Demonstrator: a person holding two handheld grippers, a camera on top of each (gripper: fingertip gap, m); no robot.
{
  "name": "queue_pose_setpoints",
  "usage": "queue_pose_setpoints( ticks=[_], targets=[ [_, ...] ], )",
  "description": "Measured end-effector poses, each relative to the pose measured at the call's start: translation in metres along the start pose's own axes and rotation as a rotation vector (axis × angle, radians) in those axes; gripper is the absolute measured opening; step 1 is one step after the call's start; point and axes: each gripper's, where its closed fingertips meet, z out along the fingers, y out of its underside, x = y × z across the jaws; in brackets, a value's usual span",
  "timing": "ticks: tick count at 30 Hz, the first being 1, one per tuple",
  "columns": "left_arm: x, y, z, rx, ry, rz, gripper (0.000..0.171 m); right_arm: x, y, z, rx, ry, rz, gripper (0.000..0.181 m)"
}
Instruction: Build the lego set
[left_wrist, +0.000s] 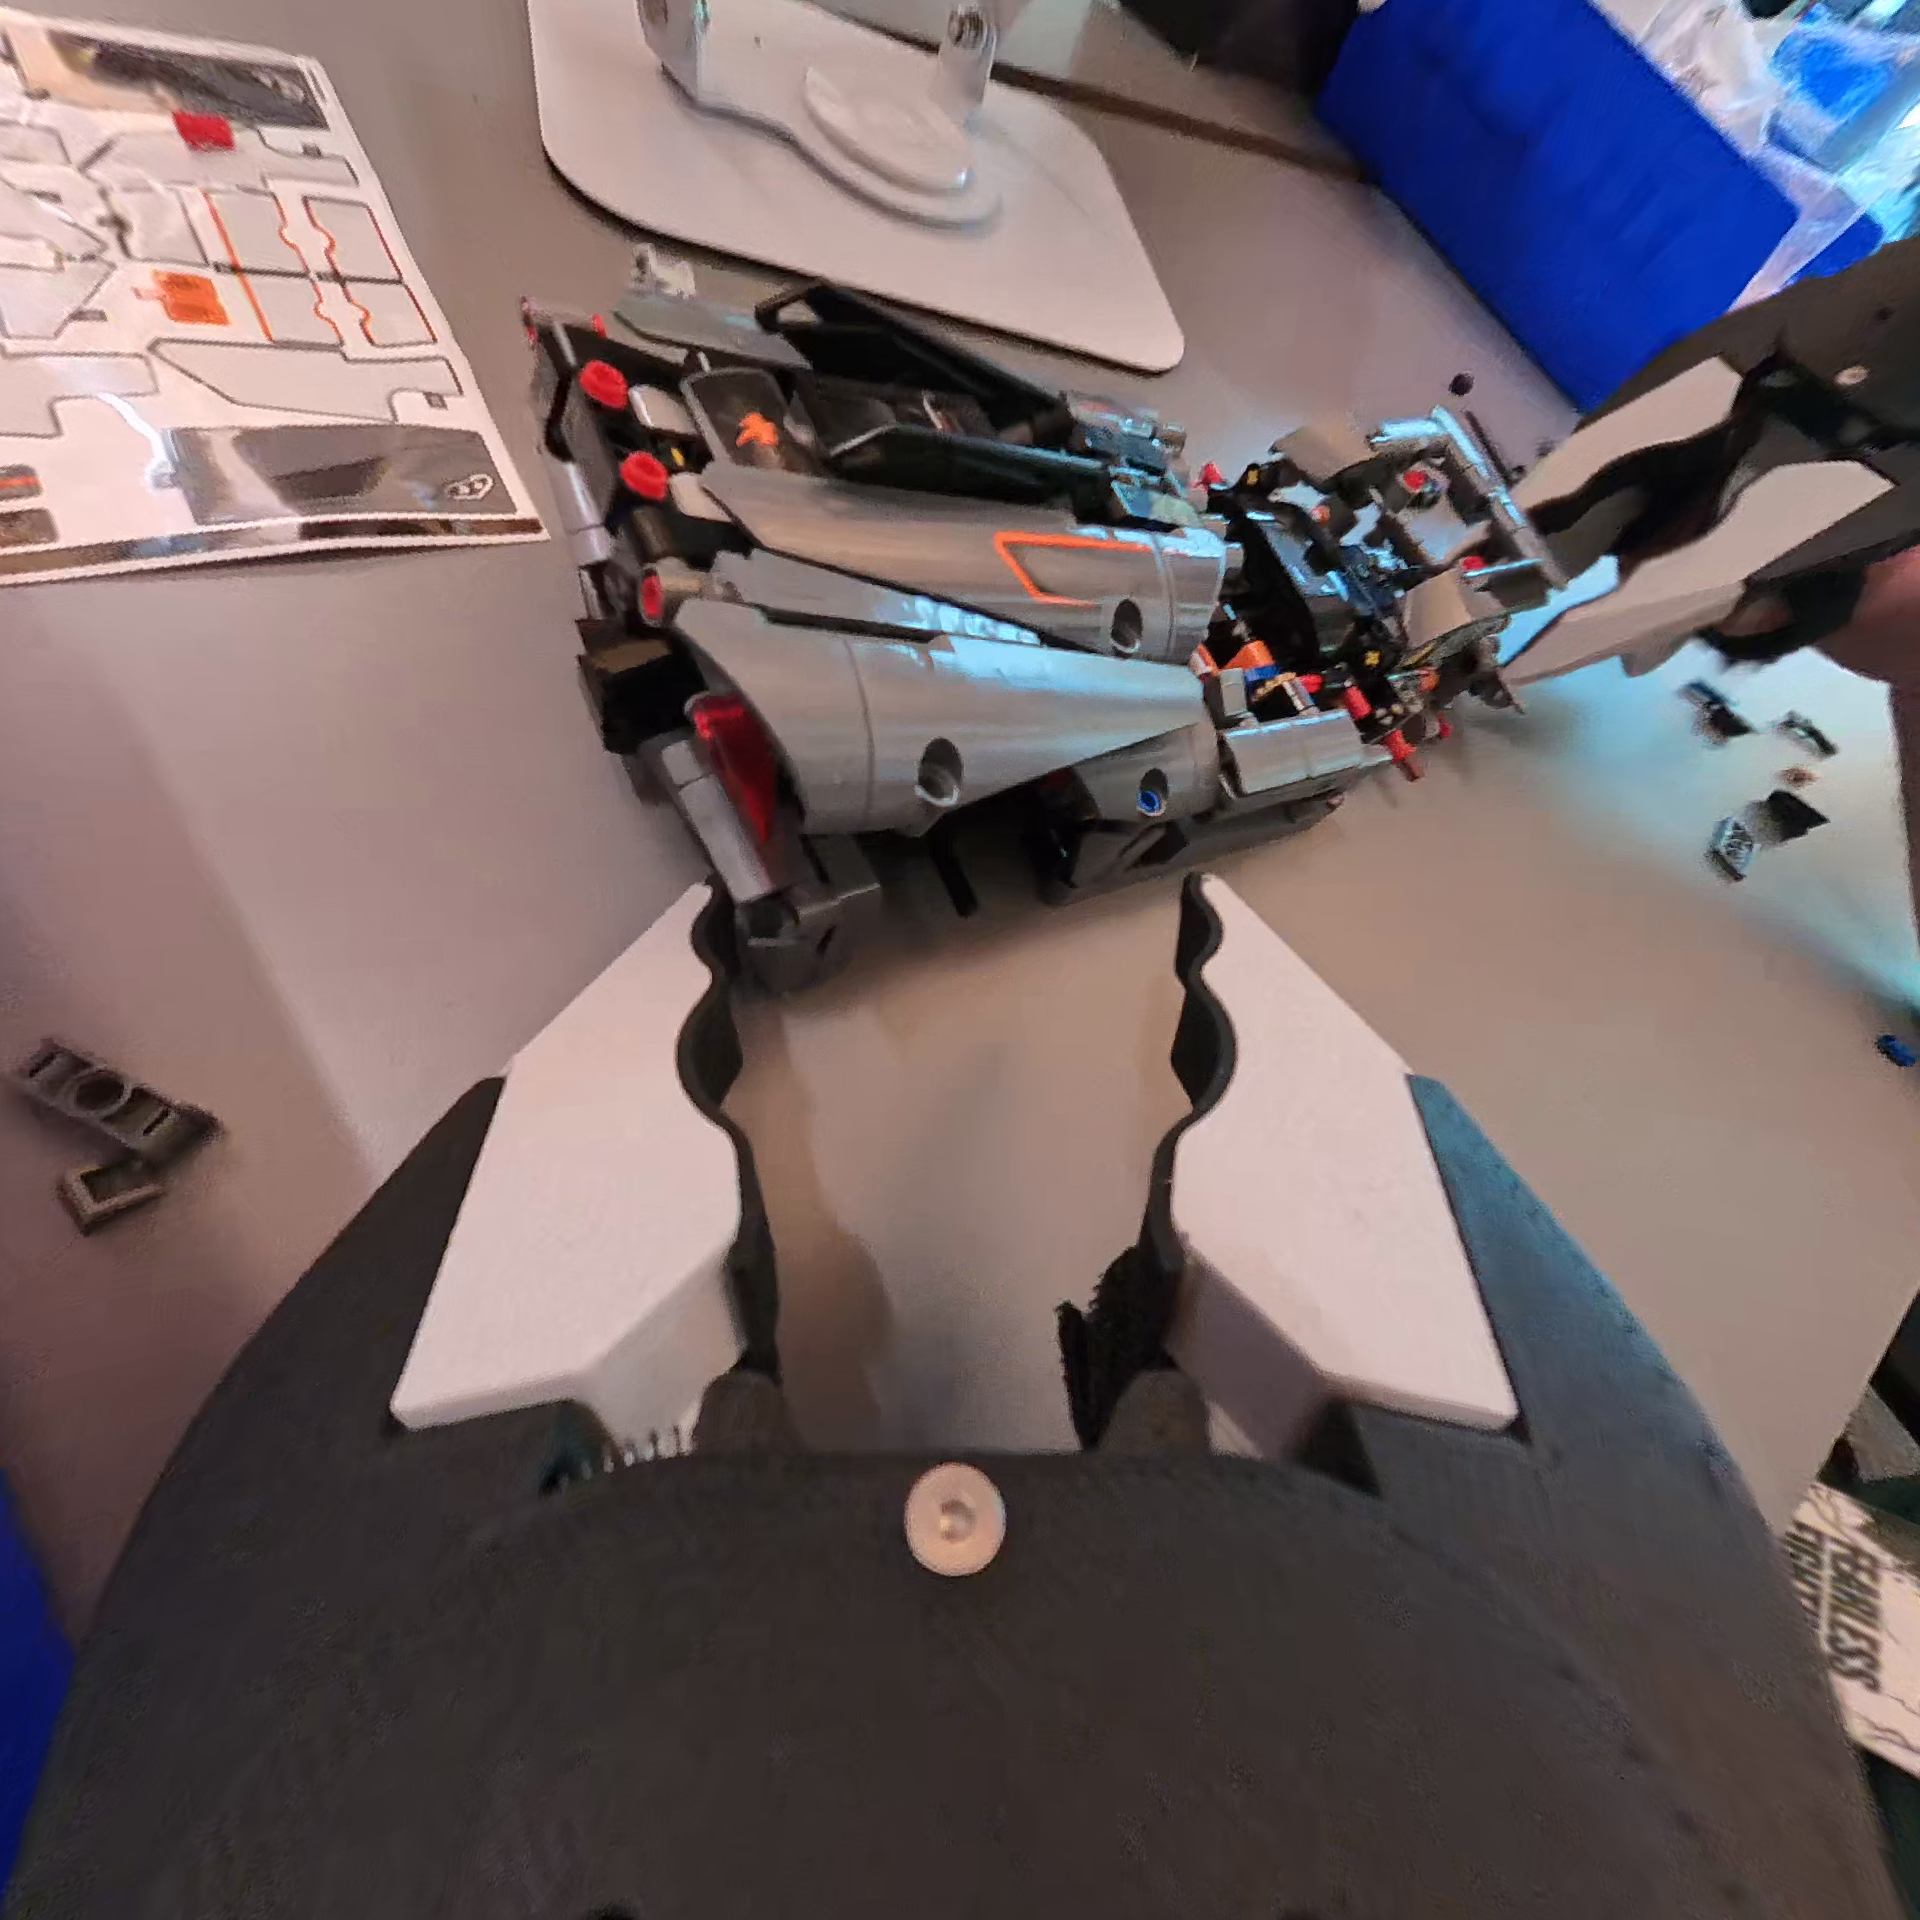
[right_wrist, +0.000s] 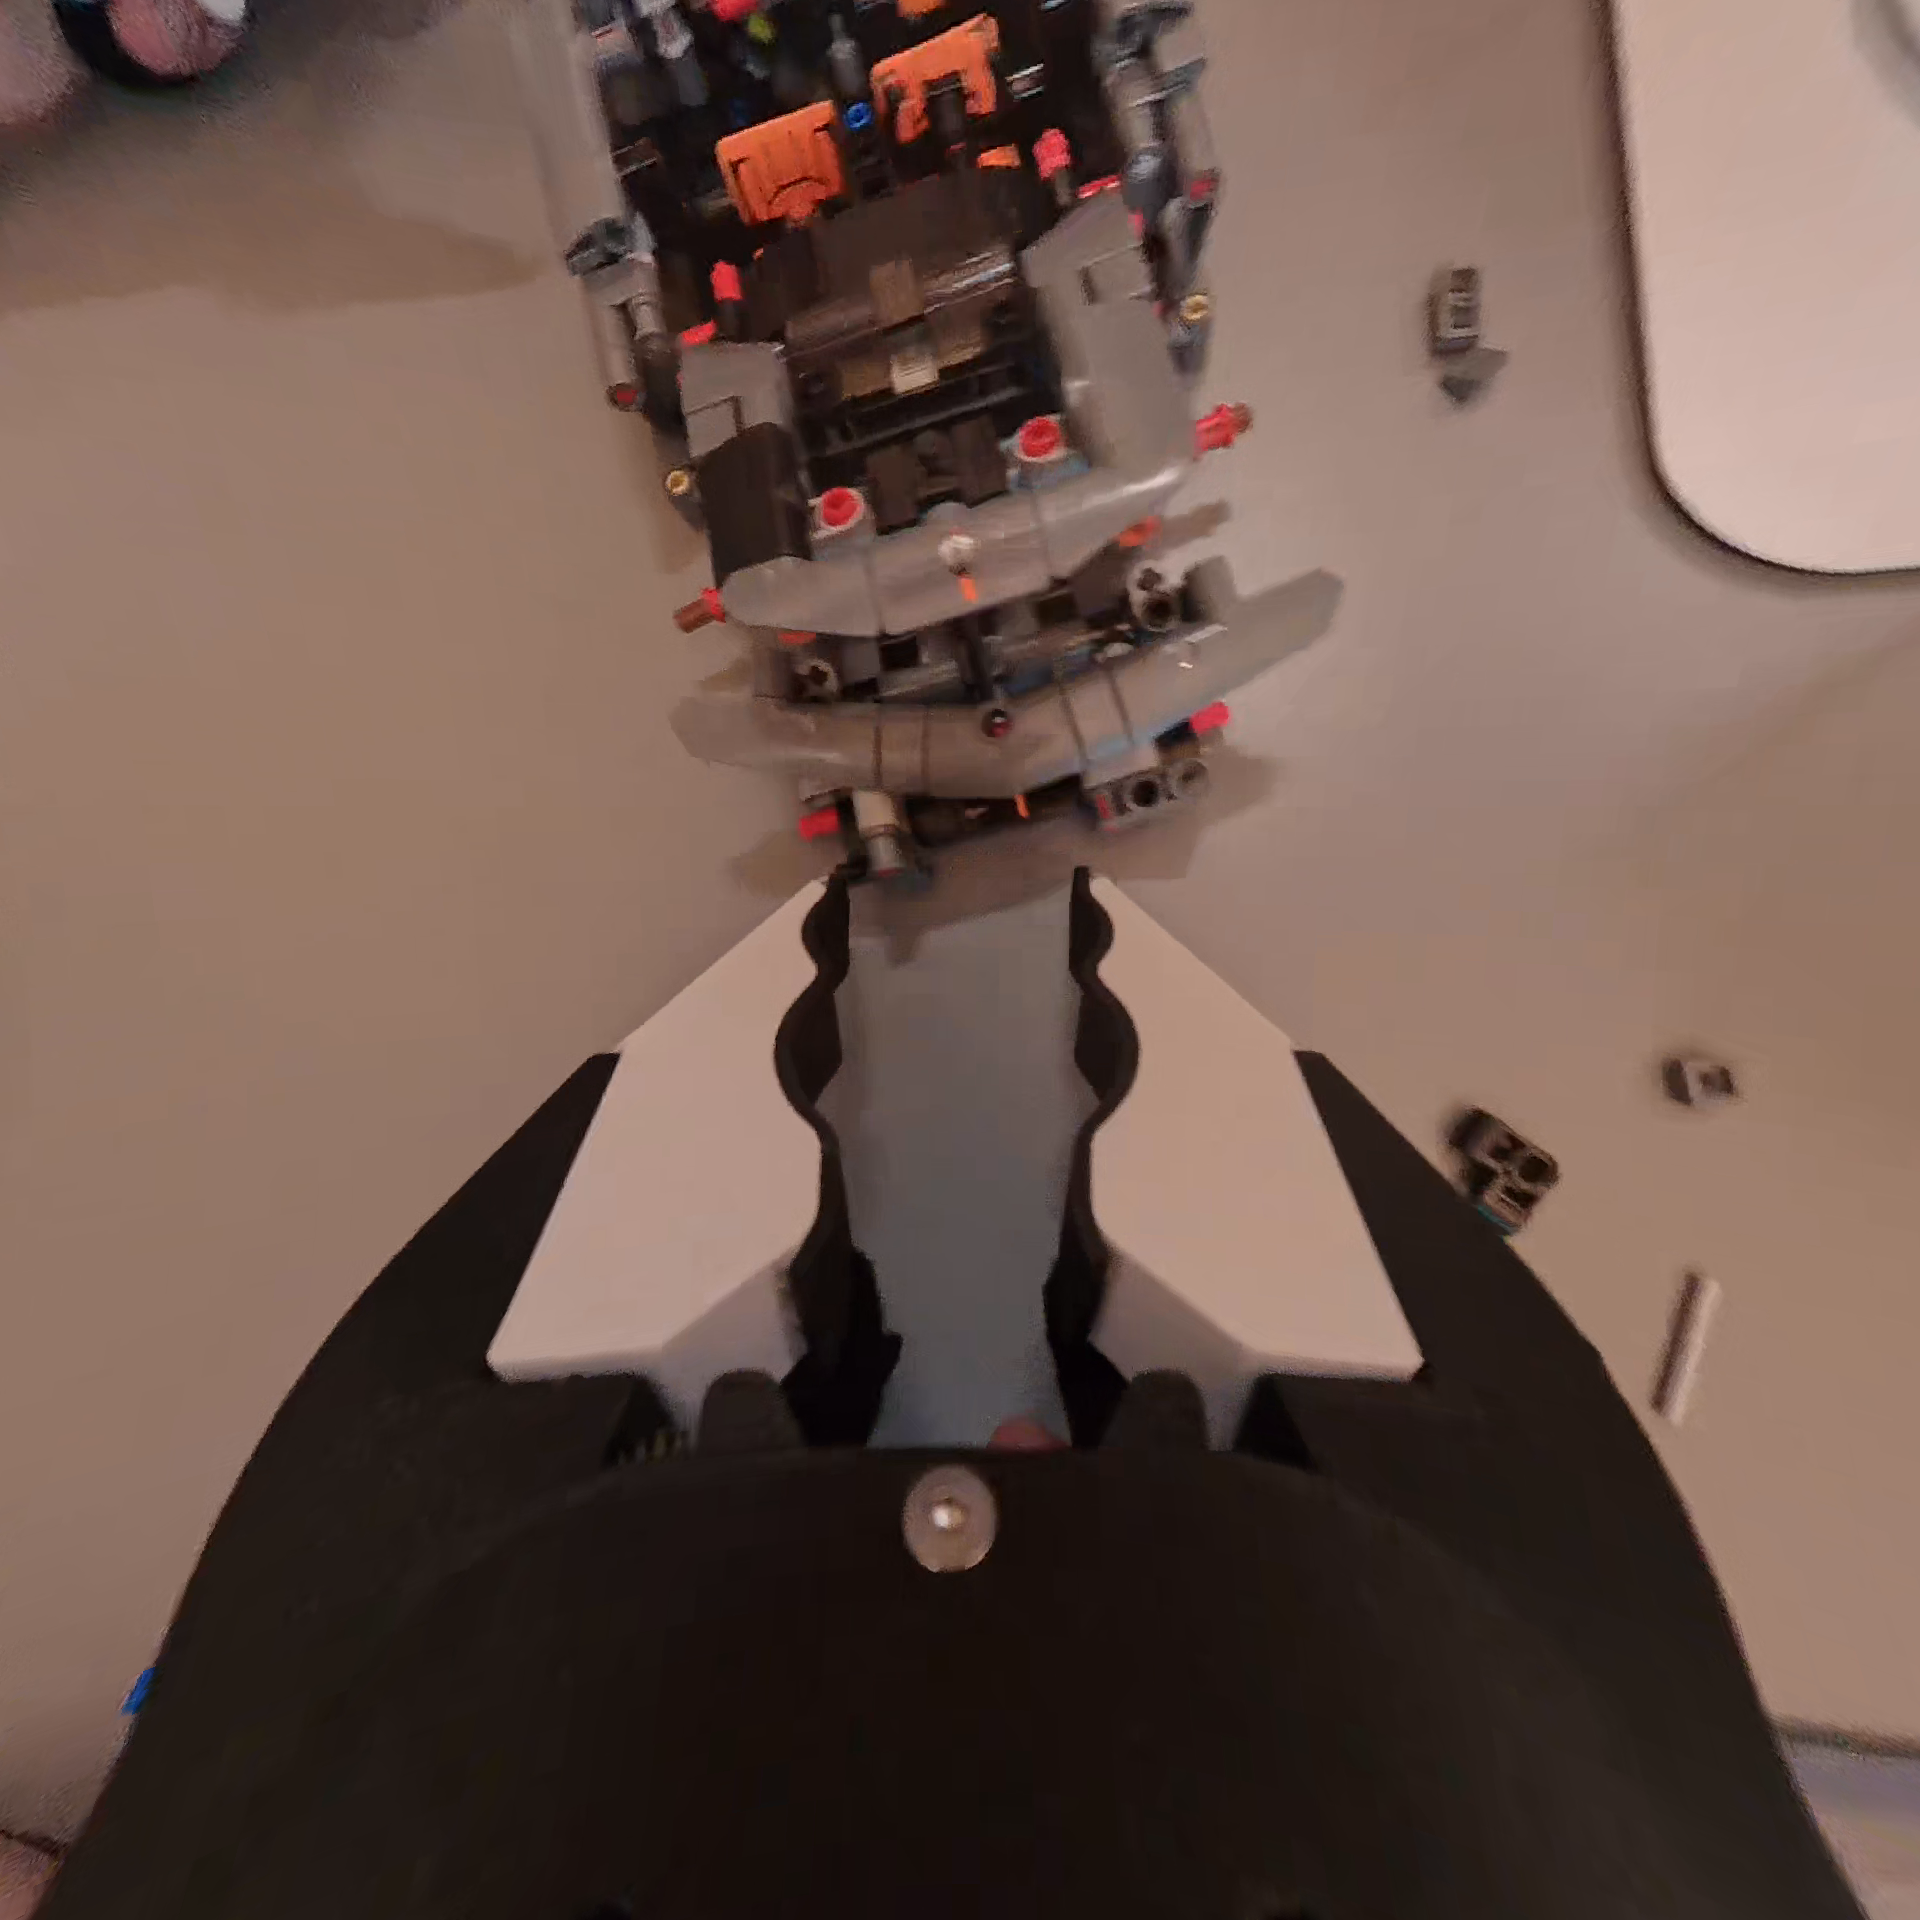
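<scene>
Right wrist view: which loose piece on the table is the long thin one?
The pale grey rod, right of the right gripper. The other loose pieces above it are short, blocky and darker.

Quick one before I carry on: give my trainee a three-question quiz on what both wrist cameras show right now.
1. True or false: the left gripper is clamped on the lego car.
2. Which lies left of the car in the left wrist view? A) sticker sheet B) blue bin C) white stand base
3. Fill in: the right gripper points at the car's ____ end, its jaws apart.

Key: 1 false; 2 A; 3 unfinished
</scene>
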Motion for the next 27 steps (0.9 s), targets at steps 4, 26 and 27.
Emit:
queue_pose_setpoints(
  ticks=[4,26,27],
  targets=[
    [0.010,0.000,-0.009,0.044,0.021,0.019,0.090,0.014,-0.005,-0.017,0.076,0.033,0.049,0.047],
    [-0.006,0.015,-0.013,-0.024,-0.212,0.082,0.033,0.038,-0.027,-0.025,0.181,0.168,0.029,0.063],
    [-0.009,0.016,-0.012,-0.037,-0.234,0.093,0.027,0.039,-0.027,-0.025,0.187,0.174,0.030,0.062]
  ],
)
